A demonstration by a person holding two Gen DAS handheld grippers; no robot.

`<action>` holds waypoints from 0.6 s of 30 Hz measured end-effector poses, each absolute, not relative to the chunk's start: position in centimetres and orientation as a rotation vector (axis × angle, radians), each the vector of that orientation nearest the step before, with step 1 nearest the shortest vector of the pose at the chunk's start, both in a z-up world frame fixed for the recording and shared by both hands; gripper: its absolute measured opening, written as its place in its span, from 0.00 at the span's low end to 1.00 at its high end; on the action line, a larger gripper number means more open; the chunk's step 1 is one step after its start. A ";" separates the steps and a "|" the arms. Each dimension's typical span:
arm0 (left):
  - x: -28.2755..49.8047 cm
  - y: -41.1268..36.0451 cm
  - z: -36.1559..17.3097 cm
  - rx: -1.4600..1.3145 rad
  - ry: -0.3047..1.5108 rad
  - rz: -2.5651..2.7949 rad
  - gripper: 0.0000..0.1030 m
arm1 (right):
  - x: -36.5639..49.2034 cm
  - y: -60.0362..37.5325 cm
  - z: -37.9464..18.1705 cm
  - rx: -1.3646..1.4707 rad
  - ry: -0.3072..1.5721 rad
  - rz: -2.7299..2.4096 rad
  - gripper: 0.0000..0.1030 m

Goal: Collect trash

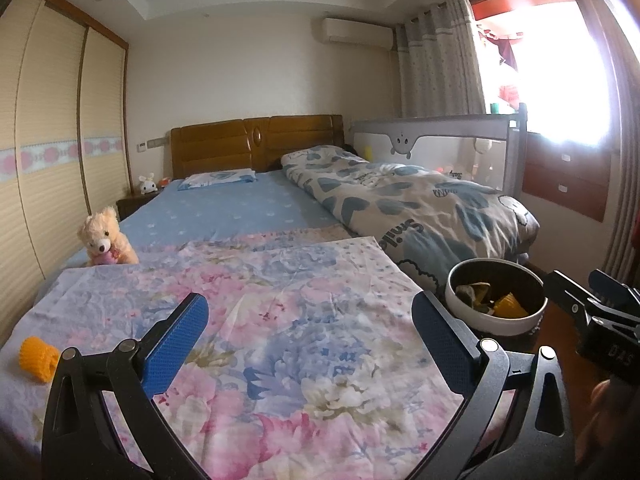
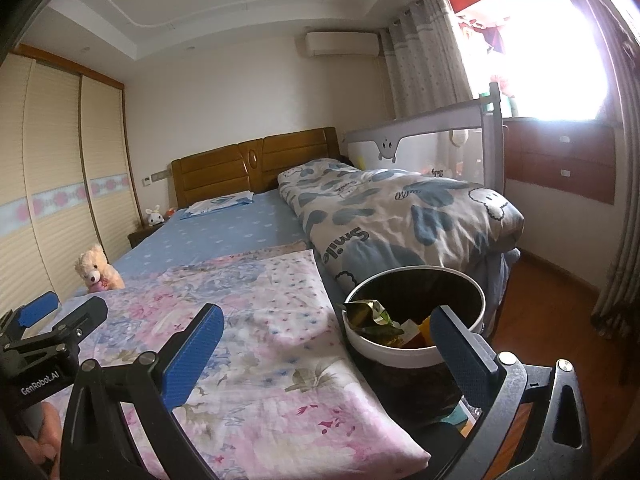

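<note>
An orange ridged paper cup (image 1: pixel 38 359) lies on its side on the floral sheet (image 1: pixel 280 320) at the bed's near left. My left gripper (image 1: pixel 310 340) is open and empty above the sheet, to the right of the cup. A white-rimmed trash bin (image 1: pixel 496 300) stands by the bed's right side and holds crumpled wrappers and an orange piece. In the right wrist view the bin (image 2: pixel 412 312) holds a shiny wrapper (image 2: pixel 370 314). My right gripper (image 2: pixel 328 344) is open and empty, close in front of the bin. Each gripper shows in the other's view: the right one (image 1: pixel 592 300), the left one (image 2: pixel 60 312).
A teddy bear (image 1: pixel 106 238) sits at the bed's left edge. A rolled quilt (image 1: pixel 408 196) lies along the bed's right side, with a grey bed rail (image 1: pixel 432 128) behind it. A wardrobe (image 1: pixel 48 160) stands on the left. Wooden floor (image 2: pixel 552 300) lies to the right of the bin.
</note>
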State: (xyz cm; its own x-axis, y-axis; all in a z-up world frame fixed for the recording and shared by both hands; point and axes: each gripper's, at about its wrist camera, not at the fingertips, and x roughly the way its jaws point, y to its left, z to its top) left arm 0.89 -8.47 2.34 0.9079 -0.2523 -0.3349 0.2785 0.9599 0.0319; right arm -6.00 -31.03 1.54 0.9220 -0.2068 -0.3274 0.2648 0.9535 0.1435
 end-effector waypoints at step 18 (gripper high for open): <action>0.7 -8.5 2.3 0.079 0.339 -0.271 1.00 | -5.9 -30.7 1.6 0.188 0.316 -0.244 1.00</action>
